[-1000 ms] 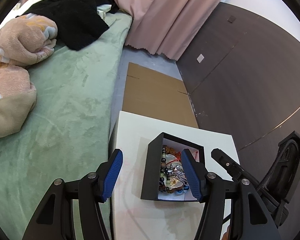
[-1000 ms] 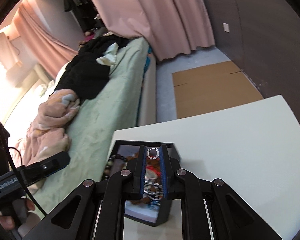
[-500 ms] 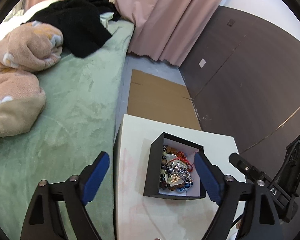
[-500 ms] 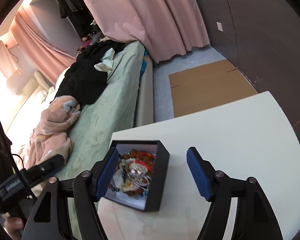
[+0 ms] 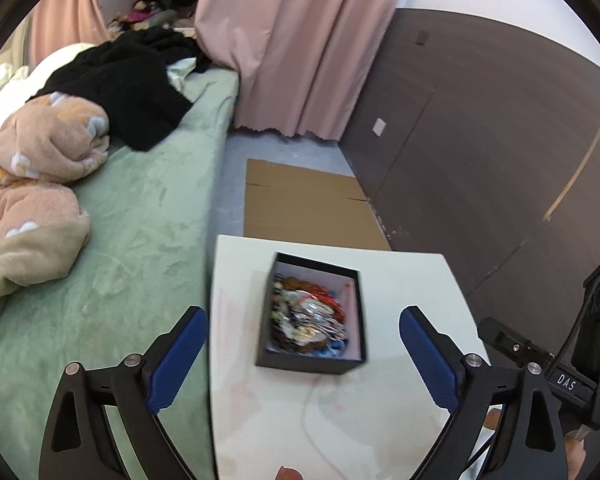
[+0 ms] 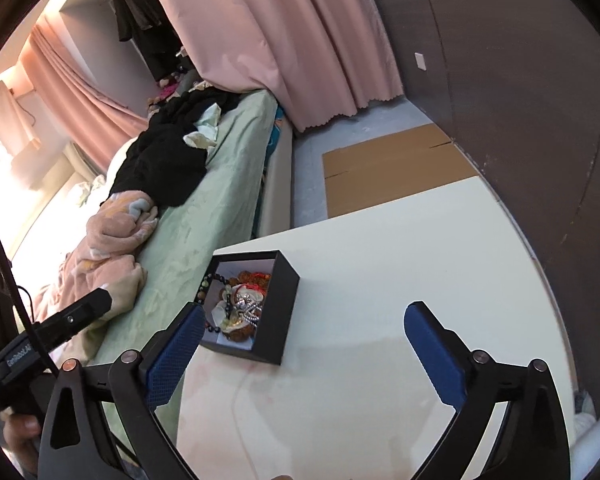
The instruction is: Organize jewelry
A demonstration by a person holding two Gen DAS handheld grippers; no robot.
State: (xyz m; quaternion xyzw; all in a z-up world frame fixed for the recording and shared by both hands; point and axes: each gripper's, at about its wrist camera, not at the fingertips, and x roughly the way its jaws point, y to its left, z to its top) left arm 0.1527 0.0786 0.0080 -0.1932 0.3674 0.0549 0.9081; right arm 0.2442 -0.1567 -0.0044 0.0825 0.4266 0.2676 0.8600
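- The black box (image 5: 312,320) was seen on the white worktop (image 5: 404,420), toward its far left part, close to the edge by the green bed (image 5: 140,240); its lid was absent and a tangled heap of jewelry (image 5: 310,322) was held inside.
- The left claw (image 5: 304,344) was found spread wide and empty, held near the box with nothing between its blue pads (image 5: 176,360); the box was framed in the gap but not touched.
- The right claw (image 6: 300,344) was likewise spread wide and empty, held above the worktop, with the box just past its left finger.
- The jewelry was judged light, loose and slippery; beads, chains and a red cord appeared intertwined, so several pieces would probably be lifted together if one were pulled.
- A single exposed strand at the top of the heap was judged the best hold; thin chains were thought fragile.
- The box was judged stiff and light; it could be slid if snagged, so steadying by a wall was advised.
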